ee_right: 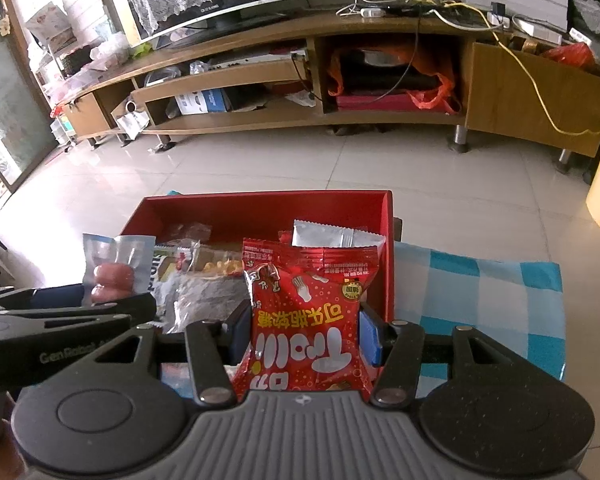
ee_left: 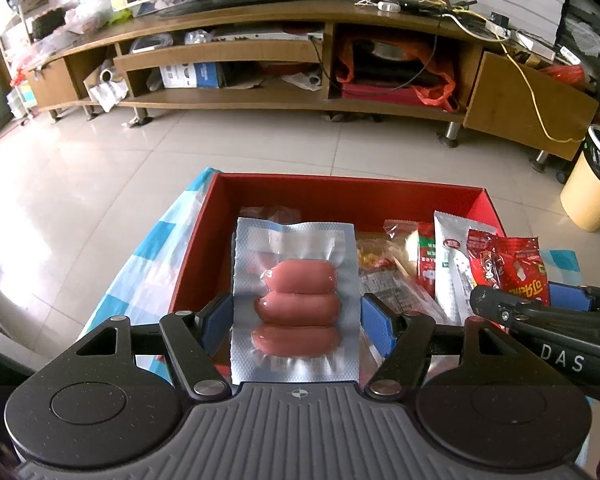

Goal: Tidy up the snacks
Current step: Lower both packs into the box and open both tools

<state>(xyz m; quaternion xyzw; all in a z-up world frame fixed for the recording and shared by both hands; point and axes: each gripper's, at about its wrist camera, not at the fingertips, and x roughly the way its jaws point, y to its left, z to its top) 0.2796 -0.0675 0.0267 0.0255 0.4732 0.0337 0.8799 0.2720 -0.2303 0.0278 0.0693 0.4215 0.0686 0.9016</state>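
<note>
The silver vacuum-sealed pouch of three pink sausages [ee_left: 296, 300] sits clamped between my left gripper [ee_left: 296, 320] pads, above the near left part of the open red cardboard box [ee_left: 340, 192]. My right gripper [ee_right: 304, 332] grasps a glossy red candy packet with white lettering [ee_right: 306, 320] over the box's right side. Other wrapped snacks [ee_left: 412, 268] lie inside. The box rests on a blue-and-white checked cloth [ee_right: 480, 300].

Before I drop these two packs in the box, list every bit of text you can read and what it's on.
"DAS": right gripper body.
"GenRobot": left gripper body, end of the word cut off.
Red snack bag: large Chinese characters, upside down; small print unreadable.
Sausage pack: print blurred.
</note>
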